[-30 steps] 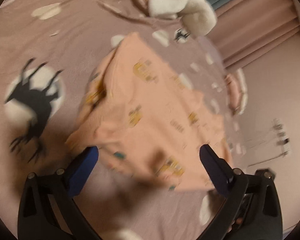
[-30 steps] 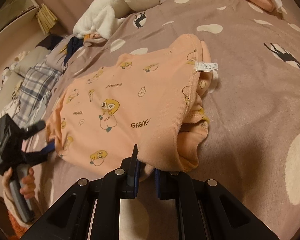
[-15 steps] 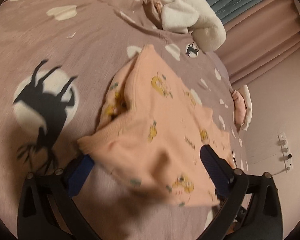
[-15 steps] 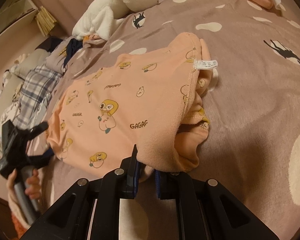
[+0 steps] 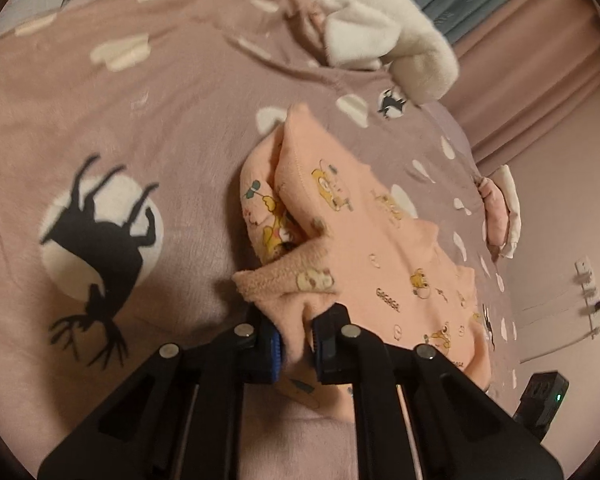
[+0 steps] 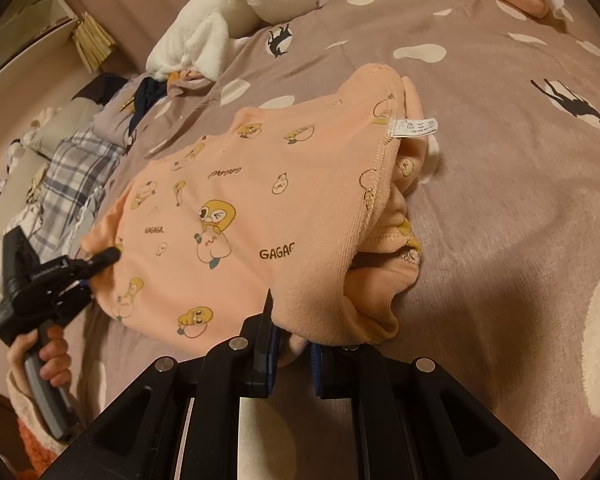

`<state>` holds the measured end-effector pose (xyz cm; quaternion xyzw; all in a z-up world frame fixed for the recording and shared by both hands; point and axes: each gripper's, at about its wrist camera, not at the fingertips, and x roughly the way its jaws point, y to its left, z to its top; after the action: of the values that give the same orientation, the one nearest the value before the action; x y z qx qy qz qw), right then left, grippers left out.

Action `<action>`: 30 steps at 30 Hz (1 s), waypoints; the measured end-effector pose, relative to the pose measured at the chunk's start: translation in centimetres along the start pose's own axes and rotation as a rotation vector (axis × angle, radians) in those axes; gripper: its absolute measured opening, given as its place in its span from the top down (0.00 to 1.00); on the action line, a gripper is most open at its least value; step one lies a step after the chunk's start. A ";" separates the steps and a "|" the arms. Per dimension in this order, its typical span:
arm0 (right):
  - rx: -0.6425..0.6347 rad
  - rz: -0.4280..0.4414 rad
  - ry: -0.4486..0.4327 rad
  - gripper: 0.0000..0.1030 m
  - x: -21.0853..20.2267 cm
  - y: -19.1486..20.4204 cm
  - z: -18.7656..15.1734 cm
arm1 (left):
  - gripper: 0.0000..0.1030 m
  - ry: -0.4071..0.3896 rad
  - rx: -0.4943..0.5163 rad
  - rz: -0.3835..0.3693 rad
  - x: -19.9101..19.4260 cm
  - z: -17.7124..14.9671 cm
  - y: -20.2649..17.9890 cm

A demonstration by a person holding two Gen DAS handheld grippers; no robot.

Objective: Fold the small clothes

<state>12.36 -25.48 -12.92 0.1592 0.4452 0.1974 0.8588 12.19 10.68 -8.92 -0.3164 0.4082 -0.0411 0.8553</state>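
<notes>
Peach garment stretched lengthwise between left gripper and right gripper, both clamped on opposite corners; label end probably toward bedspread far edge.

Pinched edge of peach garment hidden between left gripper fingers; same at right gripper. Garment's inner layers tucked under top fold, unreadable. Care label text too small. White plush partly cut by frame top. Plaid cloth blurred, partly covered.
</notes>
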 end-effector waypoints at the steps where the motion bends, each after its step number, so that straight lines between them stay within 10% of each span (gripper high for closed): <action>1: -0.001 -0.003 0.000 0.91 0.0 0.1 0.0 | 0.90 0.000 -0.002 -0.005 -0.1 -0.1 0.1; 11: -0.007 -0.001 -0.007 0.91 -0.9 0.0 0.2 | 0.91 0.003 0.006 -0.067 -2.2 -1.6 -0.4; 30: -0.025 -0.048 -0.045 0.91 -3.2 -0.3 -0.2 | 0.91 0.063 -0.028 0.049 -4.8 -4.6 3.7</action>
<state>10.53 -27.24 -10.94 0.1421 0.4270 0.1785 0.8750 4.95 12.93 -9.95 -0.3168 0.4432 -0.0245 0.8382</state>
